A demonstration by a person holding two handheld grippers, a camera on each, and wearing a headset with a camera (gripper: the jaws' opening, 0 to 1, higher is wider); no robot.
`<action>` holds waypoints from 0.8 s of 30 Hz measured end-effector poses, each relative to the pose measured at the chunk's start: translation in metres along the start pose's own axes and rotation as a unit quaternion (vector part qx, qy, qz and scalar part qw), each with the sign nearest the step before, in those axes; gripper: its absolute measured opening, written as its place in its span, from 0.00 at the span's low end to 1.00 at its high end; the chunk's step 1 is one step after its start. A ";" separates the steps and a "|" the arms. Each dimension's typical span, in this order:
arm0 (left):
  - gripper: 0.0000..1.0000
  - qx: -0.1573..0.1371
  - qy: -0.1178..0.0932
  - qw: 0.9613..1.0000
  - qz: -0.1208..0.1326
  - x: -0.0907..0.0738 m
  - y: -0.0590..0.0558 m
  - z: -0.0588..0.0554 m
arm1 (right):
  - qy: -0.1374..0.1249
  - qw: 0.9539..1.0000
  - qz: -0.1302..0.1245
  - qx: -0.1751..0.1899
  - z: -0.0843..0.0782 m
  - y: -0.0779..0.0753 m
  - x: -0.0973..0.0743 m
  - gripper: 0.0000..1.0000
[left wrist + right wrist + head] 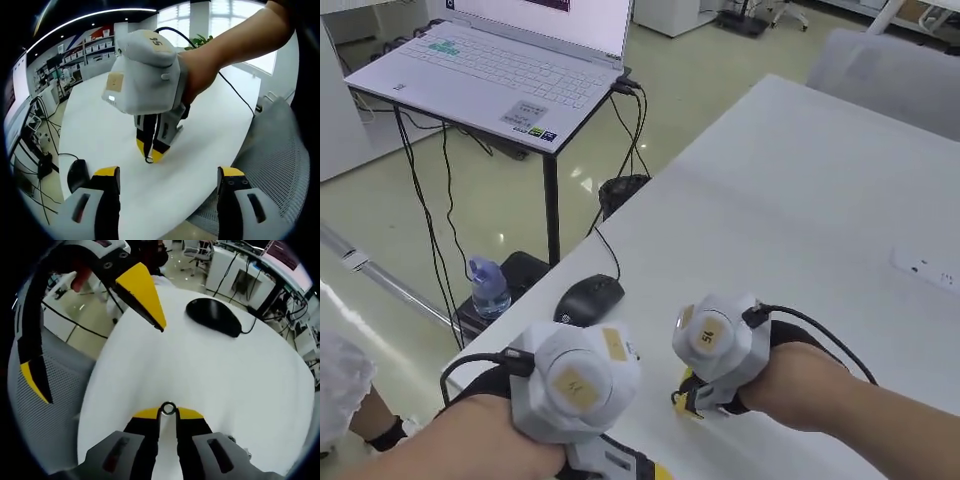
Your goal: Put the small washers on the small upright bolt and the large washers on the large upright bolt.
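A small metal washer [168, 408] is pinched between the yellow tips of my right gripper [168, 413], just above the white table [225, 380]. In the left gripper view the same washer [149, 160] hangs at the tip of the right gripper [150, 154], which points down at the table [100, 125]. My left gripper [168, 175] stands open with nothing between its jaws, facing the right one from close by. In the head view both grippers sit side by side near the table's front edge, the right gripper [686, 402] to the right of the left one's housing [578, 385].
A black mouse [588, 298] lies on the table just beyond the grippers. A laptop [500, 60] stands on a side stand at the far left, with a water bottle [488, 285] below. A white power strip [925, 268] lies at the right. A grey mesh chair [270, 165] is beside the table.
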State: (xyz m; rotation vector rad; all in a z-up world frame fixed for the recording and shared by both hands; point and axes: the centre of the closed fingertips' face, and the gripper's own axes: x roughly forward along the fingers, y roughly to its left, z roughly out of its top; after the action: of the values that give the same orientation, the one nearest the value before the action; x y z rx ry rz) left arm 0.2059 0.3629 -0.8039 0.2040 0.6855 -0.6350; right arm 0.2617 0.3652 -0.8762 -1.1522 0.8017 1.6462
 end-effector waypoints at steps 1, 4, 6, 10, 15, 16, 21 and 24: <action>0.79 0.000 0.000 1.000 0.000 0.000 0.000 0.001 | -0.001 1.000 -0.002 0.003 -0.003 0.000 -0.004 0.13; 0.79 0.002 -0.002 1.000 -0.003 0.001 -0.001 0.003 | -0.002 1.000 -0.006 0.015 -0.010 0.001 -0.013 0.13; 0.79 0.003 -0.002 1.000 -0.005 0.002 -0.001 0.004 | -0.001 1.000 -0.009 0.022 -0.016 0.002 -0.021 0.13; 0.80 0.004 -0.006 1.000 -0.011 0.004 -0.002 0.008 | -0.002 0.999 -0.020 0.036 -0.033 0.003 -0.040 0.13; 0.80 0.007 -0.009 1.000 -0.016 0.006 -0.004 0.011 | 0.000 0.998 -0.034 0.054 -0.057 0.007 -0.061 0.13; 0.80 0.010 -0.007 1.000 -0.018 0.007 -0.006 0.011 | 0.001 0.998 -0.035 0.059 -0.062 0.008 -0.065 0.13; 0.80 0.016 -0.009 1.000 -0.024 0.008 -0.007 0.013 | 0.007 0.995 -0.047 0.086 -0.089 0.016 -0.085 0.13; 0.80 0.020 -0.005 0.999 -0.028 0.007 -0.007 0.013 | 0.005 0.992 -0.056 0.112 -0.107 0.020 -0.098 0.13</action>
State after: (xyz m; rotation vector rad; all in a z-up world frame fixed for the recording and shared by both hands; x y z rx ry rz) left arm 0.2127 0.3489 -0.7988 0.2198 0.6718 -0.7040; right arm 0.2891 0.2324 -0.8211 -1.0286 0.8881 1.4189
